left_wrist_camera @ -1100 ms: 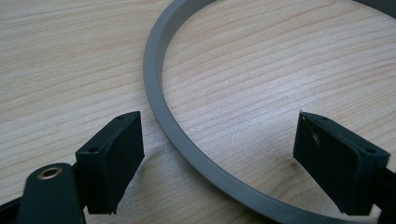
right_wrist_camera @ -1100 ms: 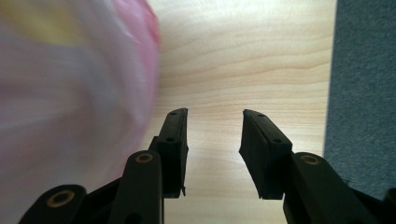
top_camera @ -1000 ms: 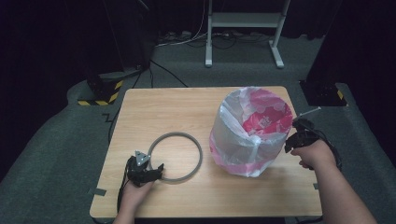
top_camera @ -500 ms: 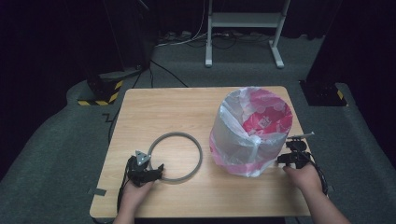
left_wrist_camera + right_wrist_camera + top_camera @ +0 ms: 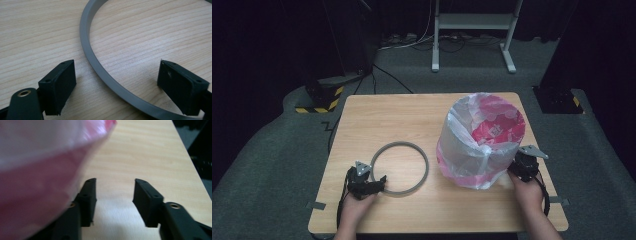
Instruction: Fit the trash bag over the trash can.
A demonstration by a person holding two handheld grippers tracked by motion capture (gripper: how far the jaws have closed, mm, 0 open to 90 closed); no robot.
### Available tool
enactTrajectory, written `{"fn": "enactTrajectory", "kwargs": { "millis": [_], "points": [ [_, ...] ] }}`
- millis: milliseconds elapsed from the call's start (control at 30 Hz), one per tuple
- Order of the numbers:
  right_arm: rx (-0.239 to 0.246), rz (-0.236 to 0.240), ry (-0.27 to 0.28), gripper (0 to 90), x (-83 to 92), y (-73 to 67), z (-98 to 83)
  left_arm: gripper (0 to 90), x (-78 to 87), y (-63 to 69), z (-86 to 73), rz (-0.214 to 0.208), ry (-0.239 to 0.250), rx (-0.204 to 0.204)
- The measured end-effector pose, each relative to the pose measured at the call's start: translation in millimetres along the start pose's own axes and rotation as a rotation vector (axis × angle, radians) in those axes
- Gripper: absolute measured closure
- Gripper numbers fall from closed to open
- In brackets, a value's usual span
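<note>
Dark curtains and grey carpet surround a light wooden counter (image 5: 412, 120), behind which a white metal stand (image 5: 472, 30) rises and, off to the left, a block with yellow-and-black stripes (image 5: 319, 100) sits on the floor. On the counter's near left lies a flat grey ring (image 5: 400, 168), and to its right, well apart from it, stands a pink bin lined with a clear plastic bag (image 5: 479, 142) whose film drapes down the outside. The left hand-held gripper (image 5: 371, 186) rests low at the ring's near-left edge; in the left gripper view its jaws stand wide, one on each side of the ring's band (image 5: 100, 72), with the pads (image 5: 61, 82) clear of the grey rim and nothing pinched. The right hand-held gripper (image 5: 517, 169) sits just beside the bin's lower right side, held low over the counter. In the right gripper view its jaws are about half apart and have just been closing a little, with bare wood between them and nothing gripped; the bag's pink-tinted film (image 5: 37, 182) hangs against the outside of the jaw nearer the bin, blurred and very close to the lens.
</note>
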State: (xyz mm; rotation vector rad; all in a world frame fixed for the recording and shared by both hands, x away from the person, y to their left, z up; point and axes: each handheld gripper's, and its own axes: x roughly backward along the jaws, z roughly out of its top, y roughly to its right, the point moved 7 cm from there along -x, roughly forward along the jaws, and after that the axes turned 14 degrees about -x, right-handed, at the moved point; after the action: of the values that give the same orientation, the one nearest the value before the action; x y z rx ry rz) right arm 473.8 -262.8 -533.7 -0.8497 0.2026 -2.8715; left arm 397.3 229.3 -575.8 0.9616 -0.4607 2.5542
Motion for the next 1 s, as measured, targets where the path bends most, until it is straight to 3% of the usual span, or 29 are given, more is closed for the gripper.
{"fn": "enactTrajectory", "kwargs": {
  "millis": [133, 167, 200, 367, 533, 1000],
  "points": [
    [-0.016, 0.057, 0.048, 58.1, -3.8, 1.0, 4.6, 18.1, 1.7, -1.8, -1.8, 0.025, -0.004, 0.018],
    [-0.016, 0.057, 0.048, 58.1, -3.8, 1.0, 4.6, 18.5, 1.7, -1.8, -1.8, 0.025, -0.004, 0.018],
    [-0.052, 0.101, 0.043, 65.1, -5.1, -2.2, 3.5, 19.0, 1.7, -2.1, -1.8, 0.031, -0.002, 0.024],
    [-0.086, 0.157, 0.034, 66.8, -7.4, -12.0, 0.3, 19.2, 1.8, -2.1, -1.8, 0.031, -0.003, 0.024],
    [-0.046, 0.157, 0.022, 68.0, -9.6, -27.7, -0.2, 19.3, 1.9, -2.3, -1.9, 0.031, -0.003, 0.022],
    [-0.007, 0.202, 0.003, 70.0, -12.4, -72.1, -7.0, 18.3, 1.9, -2.3, -1.8, 0.018, 0.002, 0.024]
  ]
}}
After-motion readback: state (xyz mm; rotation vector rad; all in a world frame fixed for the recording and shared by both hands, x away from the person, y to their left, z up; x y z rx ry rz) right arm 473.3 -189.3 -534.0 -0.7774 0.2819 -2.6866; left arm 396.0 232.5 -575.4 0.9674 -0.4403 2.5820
